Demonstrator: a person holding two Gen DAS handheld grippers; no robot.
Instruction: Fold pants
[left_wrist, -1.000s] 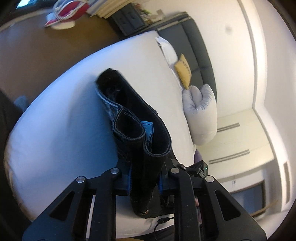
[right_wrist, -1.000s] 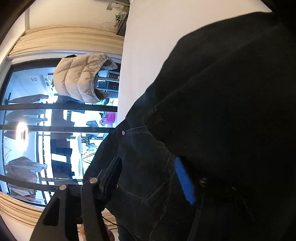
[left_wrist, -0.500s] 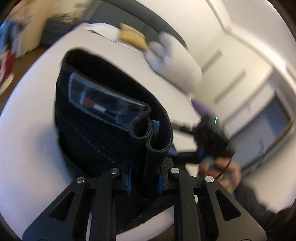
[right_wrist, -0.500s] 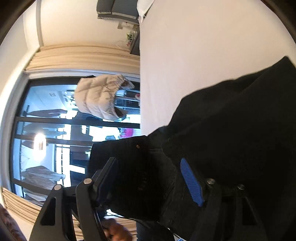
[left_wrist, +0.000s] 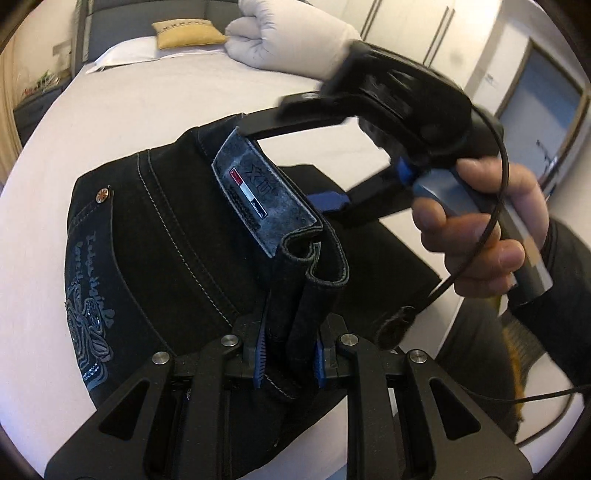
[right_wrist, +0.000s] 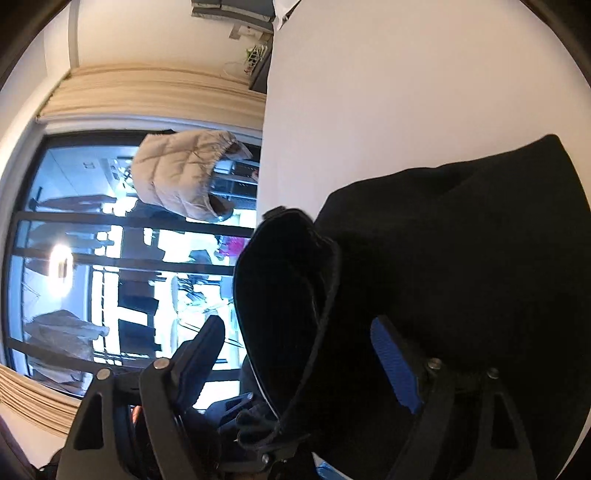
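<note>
Clamping left gripper (left_wrist: 288, 363) on the bunched waistband of the pants (left_wrist: 155, 236) — keeping layers stacked above the bed (left_wrist: 110, 110). Spreading right gripper (left_wrist: 291, 162) wide around the far waistband edge, gripping nothing — probably releasing or regrasping.

Black pants (left_wrist: 155, 236) with white stitching on a white bed (left_wrist: 155, 96).

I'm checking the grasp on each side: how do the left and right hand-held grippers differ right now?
The left hand-held gripper is shut on the pants, pinching the bunched waistband between its blue pads; the right hand-held gripper has its fingers spread wide apart, with the waistband lying loosely between them. The left one points along the bed, while the right reaches in from the side, gripped by a bare hand. Both are black with blue pads.
</note>
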